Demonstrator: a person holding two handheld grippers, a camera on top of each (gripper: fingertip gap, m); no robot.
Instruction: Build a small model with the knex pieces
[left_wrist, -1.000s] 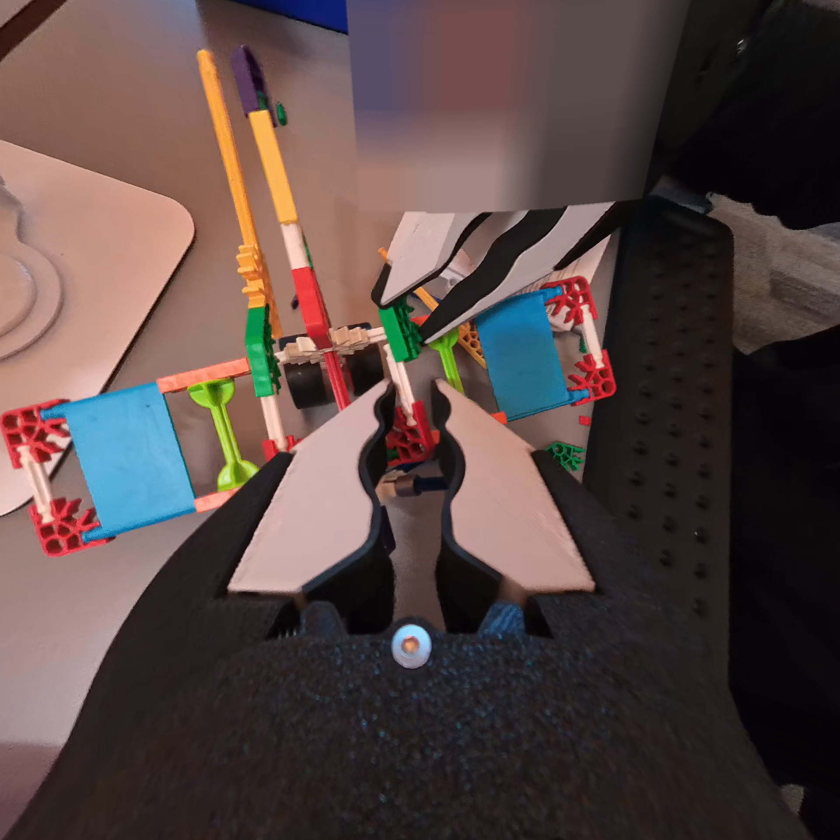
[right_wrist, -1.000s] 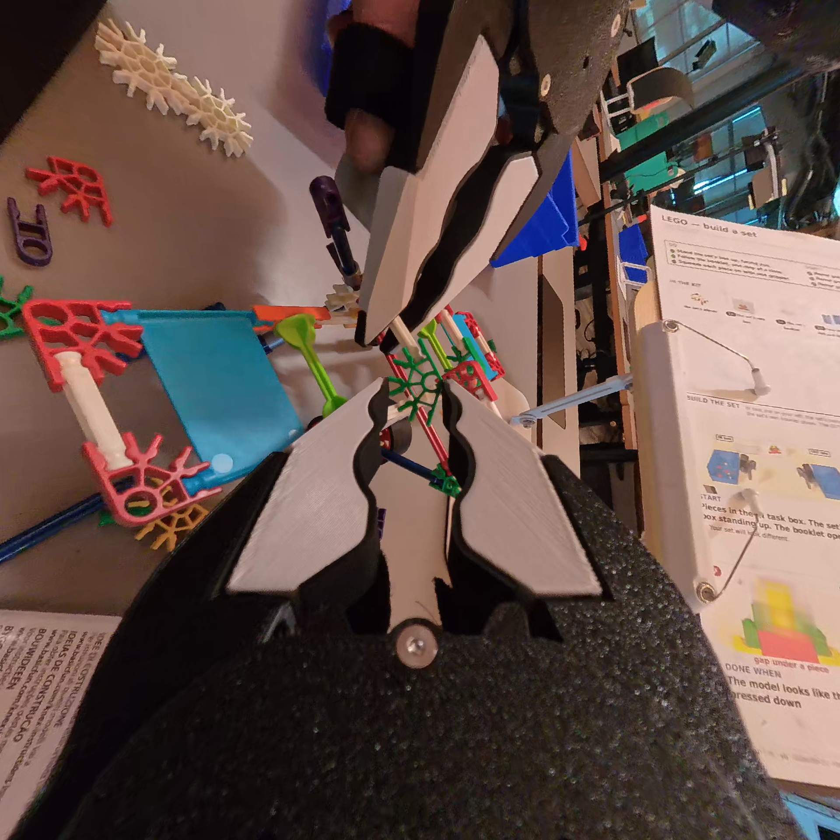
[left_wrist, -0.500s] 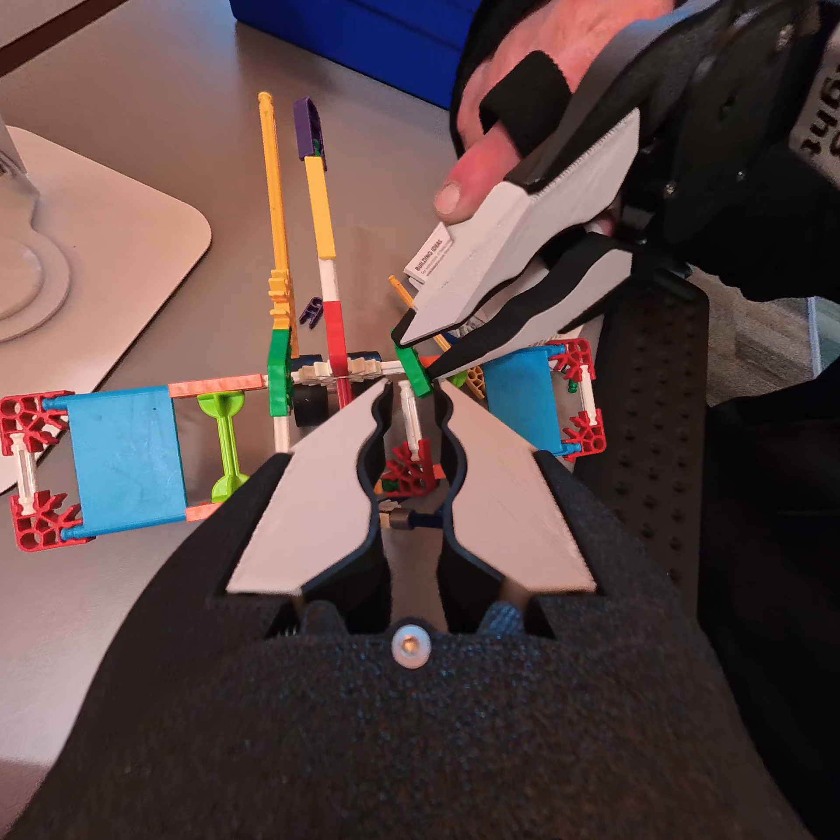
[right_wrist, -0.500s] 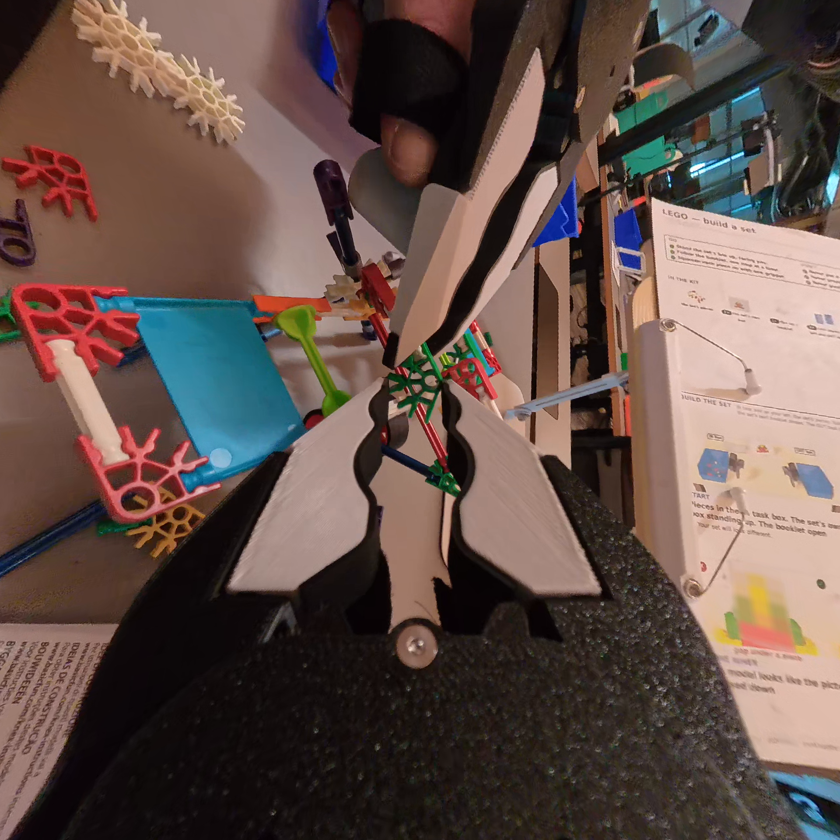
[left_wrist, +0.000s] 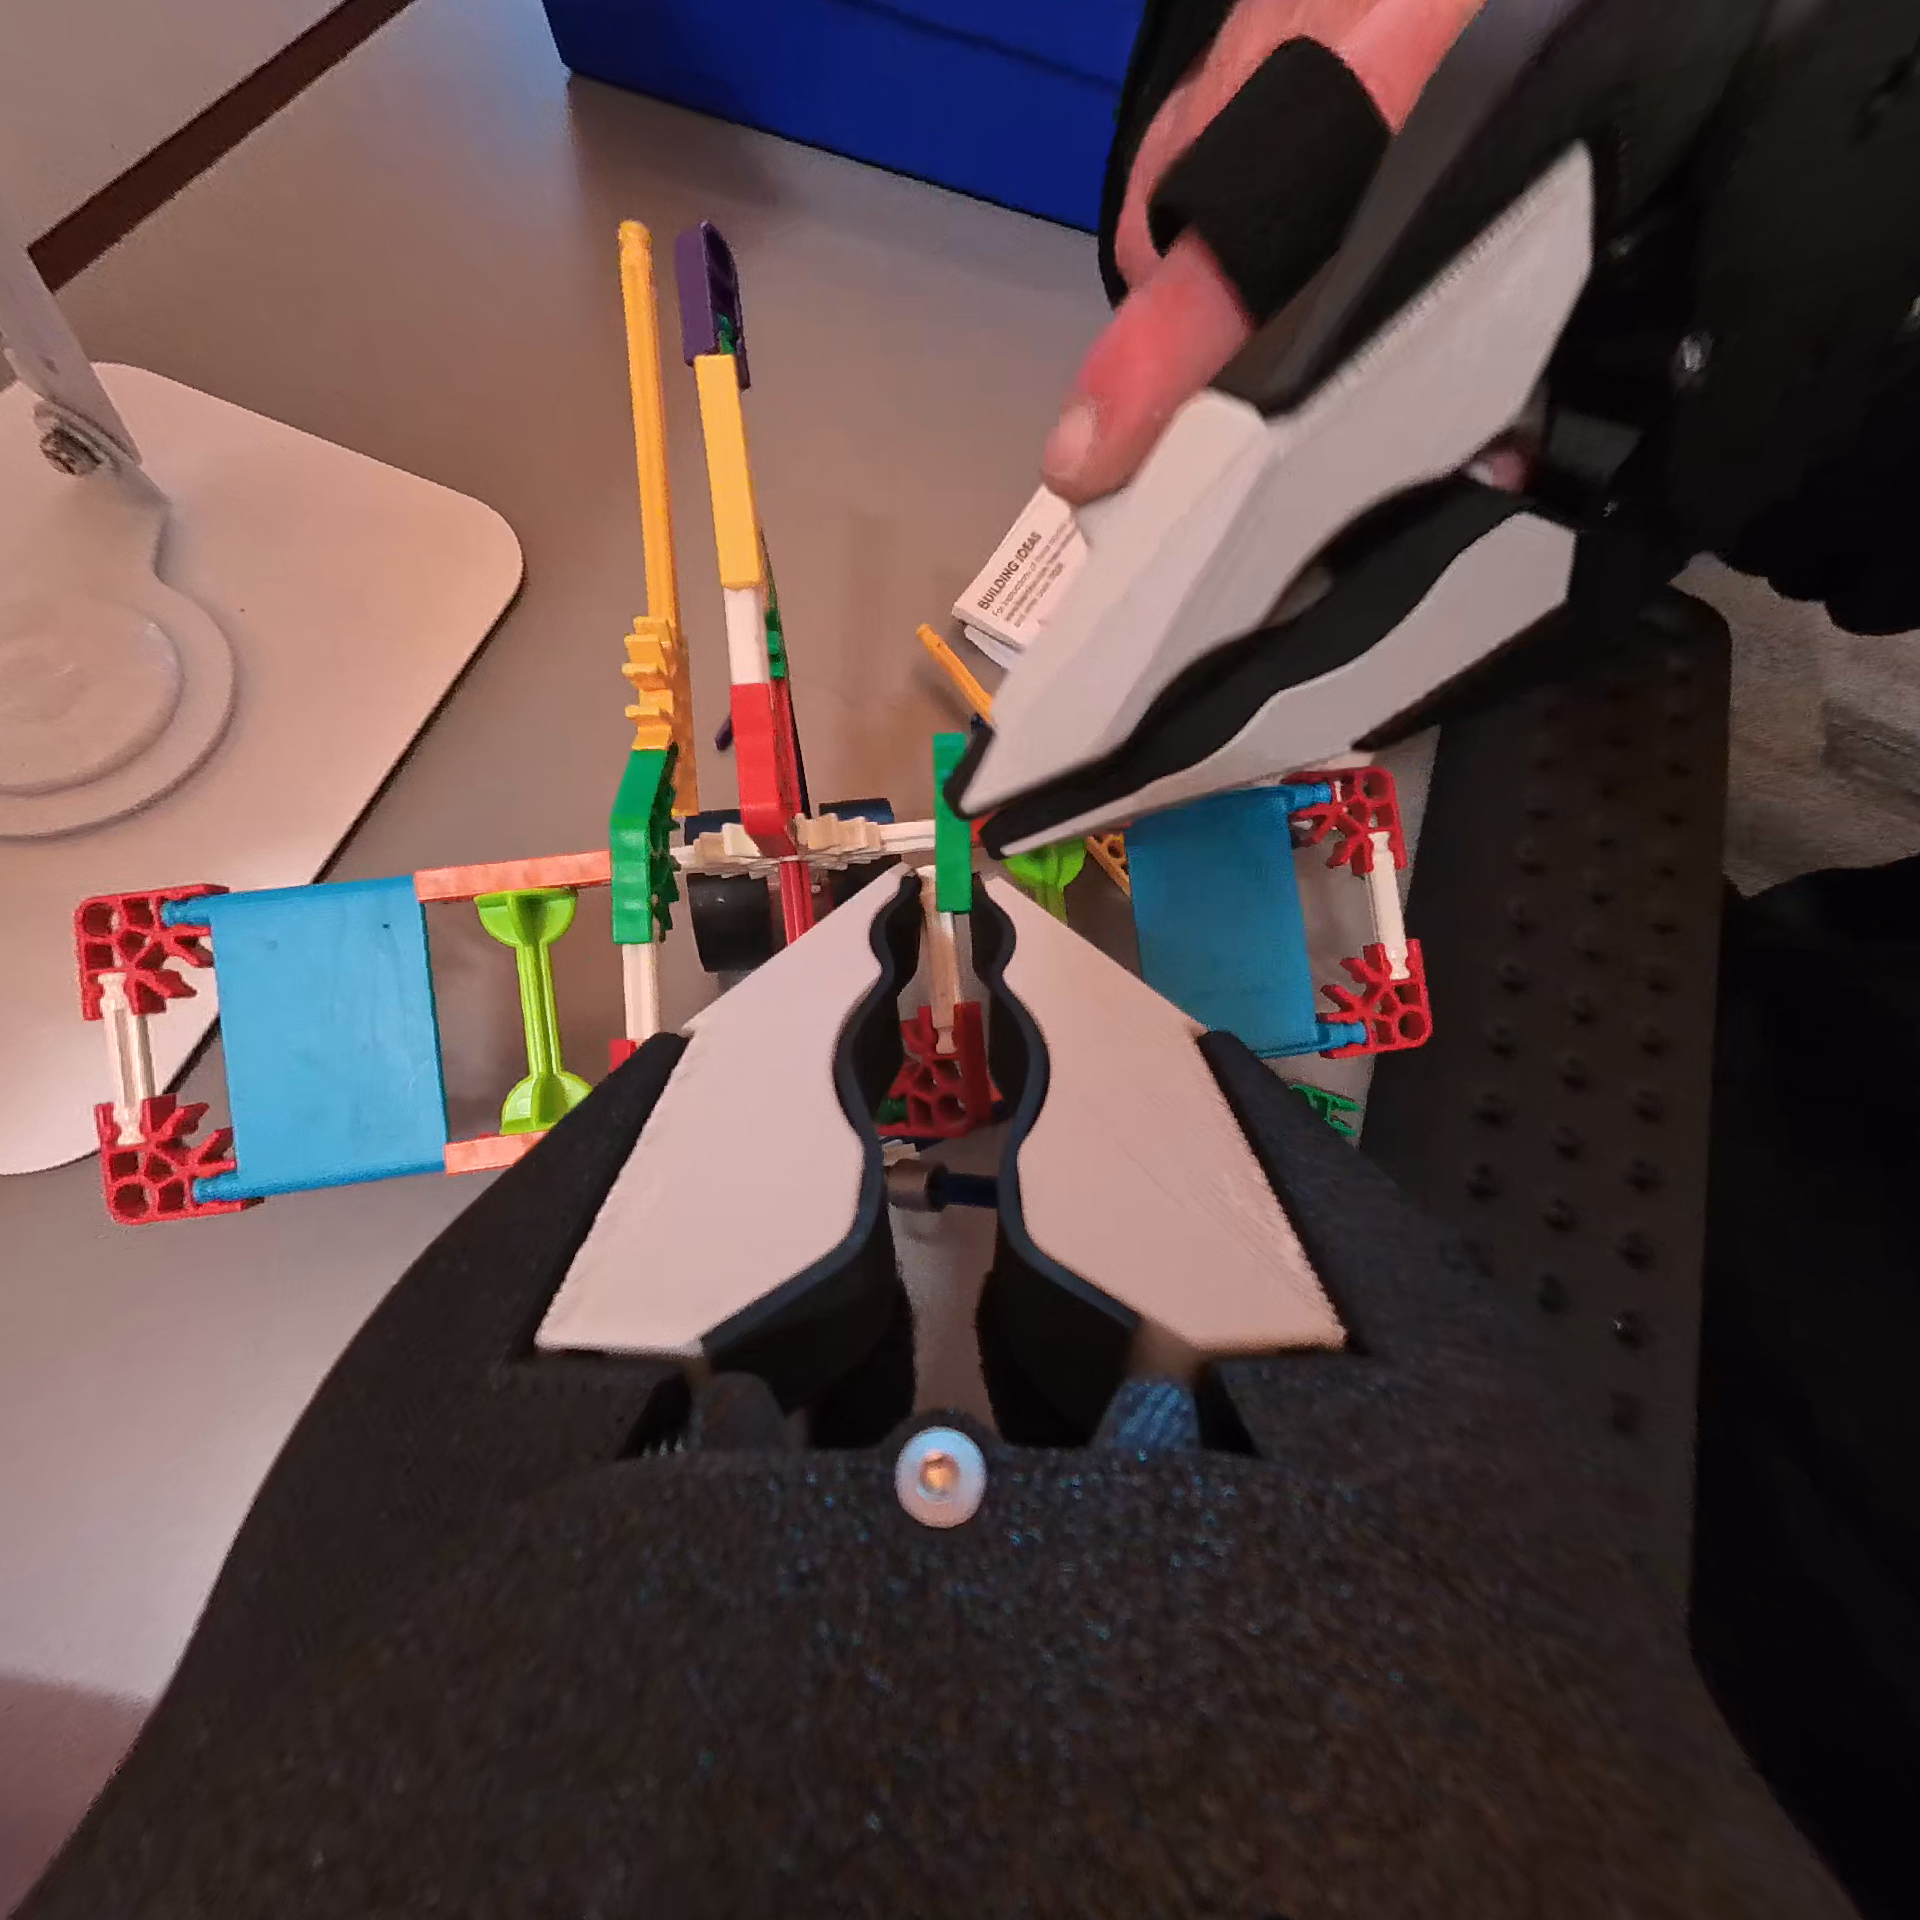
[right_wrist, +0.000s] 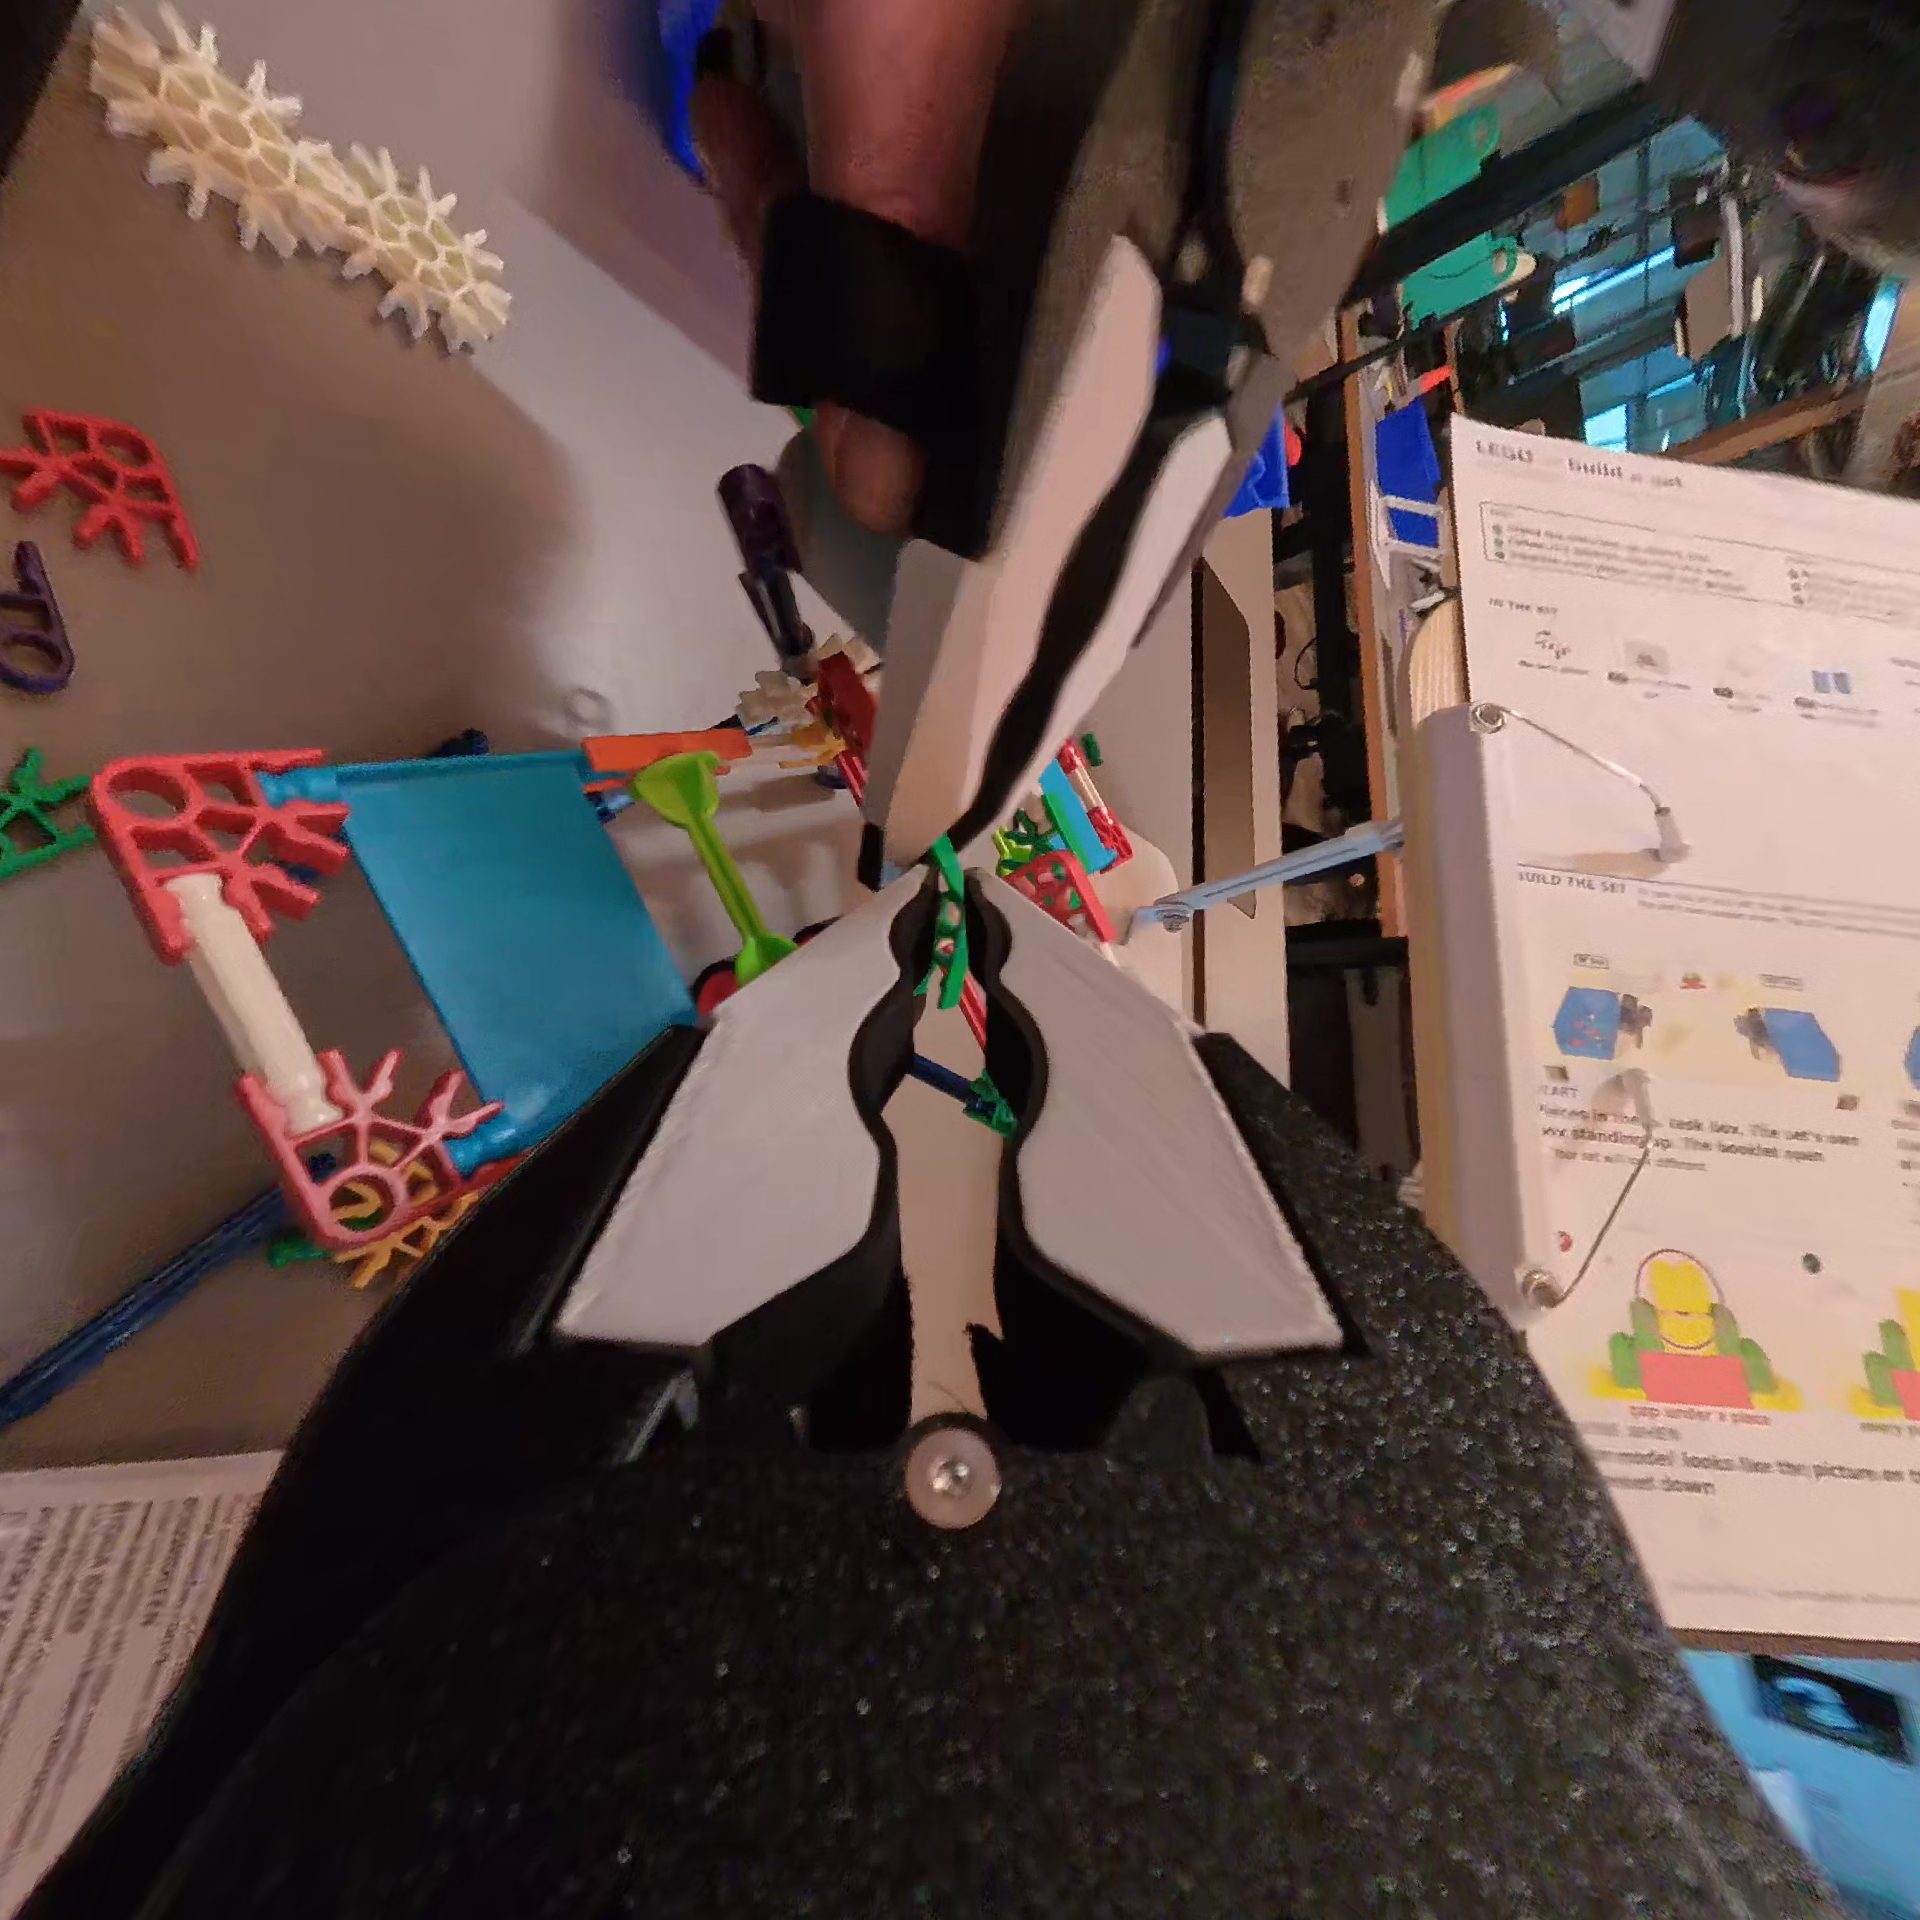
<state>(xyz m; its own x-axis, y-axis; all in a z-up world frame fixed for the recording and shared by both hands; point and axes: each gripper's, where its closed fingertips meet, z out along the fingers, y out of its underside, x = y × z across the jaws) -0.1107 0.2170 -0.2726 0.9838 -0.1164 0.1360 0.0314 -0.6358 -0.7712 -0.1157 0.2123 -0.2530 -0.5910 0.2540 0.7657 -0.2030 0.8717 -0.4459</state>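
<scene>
grey worktop (left_wrist: 312, 1351) carried a colourful rod-and-connector toy model (left_wrist: 748, 831), spread flat with blue panels (left_wrist: 327, 1039) at both ends and red connectors (left_wrist: 135, 945) on the corners. yellow rod (left_wrist: 646, 468) and a purple-tipped arm (left_wrist: 712, 291) ran away from it across the surface. white flat stand base (left_wrist: 260, 582) sat at the left, blue bin (left_wrist: 883, 94) at the far edge, folded printed leaflet (left_wrist: 1013, 587) just behind the model. black perforated mat (left_wrist: 1558, 1039) lay along the right side. loose pieces apart from the model: white snowflake connectors (right_wrist: 301, 197), red connector (right_wrist: 99, 483), purple clip (right_wrist: 36, 634), green connector (right_wrist: 36, 810). printed sheet (right_wrist: 94, 1610) lay near the close edge.
</scene>
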